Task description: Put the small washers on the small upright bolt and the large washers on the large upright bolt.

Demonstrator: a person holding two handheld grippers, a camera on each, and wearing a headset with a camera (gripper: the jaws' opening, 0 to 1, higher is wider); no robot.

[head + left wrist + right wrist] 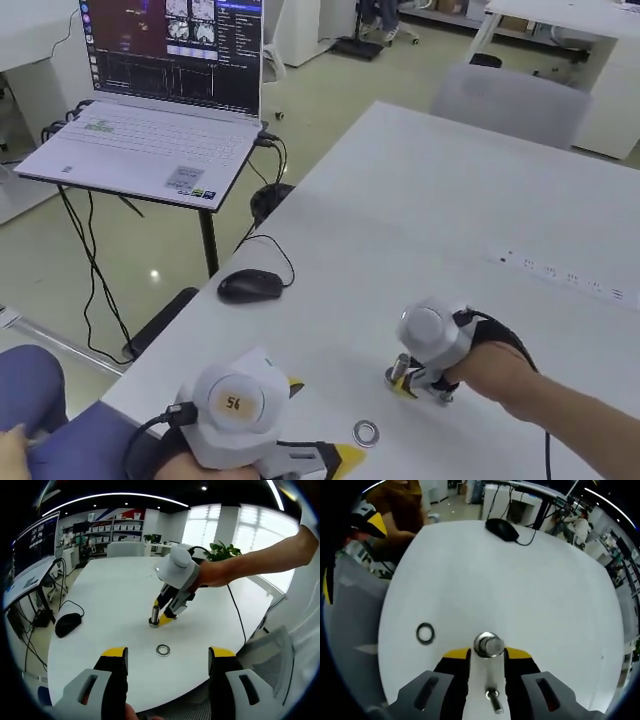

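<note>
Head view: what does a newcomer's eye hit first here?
The upright bolt on the near side of the white table, with the right tool set around it, one yellow-tipped jaw on either side. Next, a lone washer lying flat between that bolt and the left tool, whose jaws stand open.

Left gripper (322, 420) carrying round orange label (234, 403) reading "56", on top of white housing. Laptop (140, 150) screen text and palm-rest stickers showing too small to read.
</note>
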